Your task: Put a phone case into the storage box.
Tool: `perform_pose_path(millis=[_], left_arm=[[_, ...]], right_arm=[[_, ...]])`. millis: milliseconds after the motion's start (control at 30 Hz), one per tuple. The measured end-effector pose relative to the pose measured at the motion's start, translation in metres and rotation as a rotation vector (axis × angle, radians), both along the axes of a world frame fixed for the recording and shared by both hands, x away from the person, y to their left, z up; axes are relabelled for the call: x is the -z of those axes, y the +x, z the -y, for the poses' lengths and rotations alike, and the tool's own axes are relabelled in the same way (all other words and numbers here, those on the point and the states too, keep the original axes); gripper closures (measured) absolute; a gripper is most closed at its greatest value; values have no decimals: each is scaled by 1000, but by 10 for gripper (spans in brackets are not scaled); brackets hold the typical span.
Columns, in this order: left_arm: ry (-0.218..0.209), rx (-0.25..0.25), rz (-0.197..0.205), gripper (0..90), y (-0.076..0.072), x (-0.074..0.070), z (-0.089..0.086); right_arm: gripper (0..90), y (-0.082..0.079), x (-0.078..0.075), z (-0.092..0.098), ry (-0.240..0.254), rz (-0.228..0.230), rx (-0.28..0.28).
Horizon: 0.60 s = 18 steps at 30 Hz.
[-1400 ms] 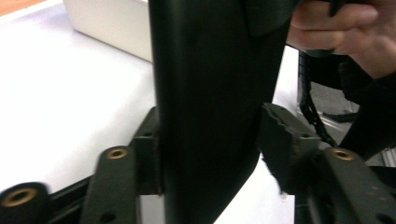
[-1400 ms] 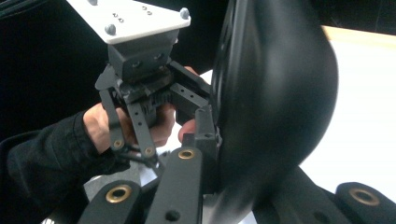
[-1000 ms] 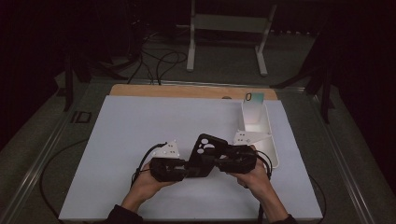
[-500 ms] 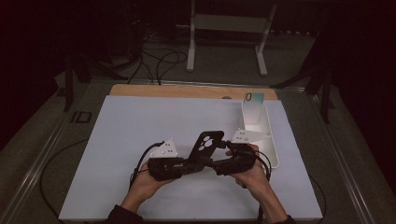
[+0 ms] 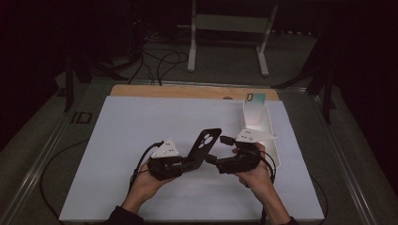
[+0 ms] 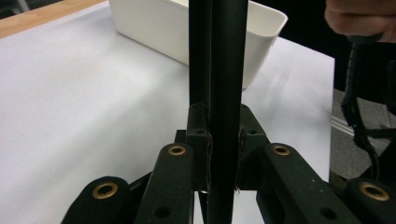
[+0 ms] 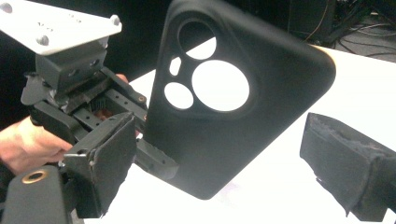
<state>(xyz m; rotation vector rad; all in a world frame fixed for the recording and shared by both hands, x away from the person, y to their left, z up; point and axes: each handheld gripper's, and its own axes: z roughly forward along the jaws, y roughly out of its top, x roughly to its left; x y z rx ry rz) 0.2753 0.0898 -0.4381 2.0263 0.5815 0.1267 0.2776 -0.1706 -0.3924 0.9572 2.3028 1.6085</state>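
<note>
Near the surface's front edge, left claw (image 5: 187,162) clamps black rubbery phone case (image 5: 202,146), long axis upright; right claw (image 5: 220,161), just opened, beside it.

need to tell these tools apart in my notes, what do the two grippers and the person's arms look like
Both the left gripper and the right gripper are black, each topped by a pale grey three-cornered plate. Black cables trail back from both. Brass-coloured rivets dot the jaw links, and the right one's pads look rough and worn. Dark sleeves cover the forearms.

One phone case (image 5: 202,146), one white bin (image 5: 263,131), two grippers.
</note>
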Motion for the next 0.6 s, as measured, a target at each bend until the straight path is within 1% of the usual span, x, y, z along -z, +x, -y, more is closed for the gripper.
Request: perform_pose_path(millis=[33,67,167,233,333,433,500,600], left_arm=[[5,-11,8,800,0,0,0],[6,-16,10,801,0,0,1],[8,-30,15,801,-1,-1,0],[7,-35,17,800,-1,-1,0],[13,-46,23,801,-1,-1,1],[17,-52,27,801,-2,-1,3],[35,-57,36,801,-3,0,5],[30,-61,38,803,-4,0,7]], right_arm=[[109,0,-1,0,3,-3,5],[108,0,-2,0,16,-3,25],[108,1,-4,-1,29,-1,42],[107,0,-5,-3,18,4,57],[107,0,-7,-7,31,-3,66],[108,1,-7,-11,40,-6,61],[108,1,-8,-14,45,-9,62],[109,2,-9,-18,60,-22,82]])
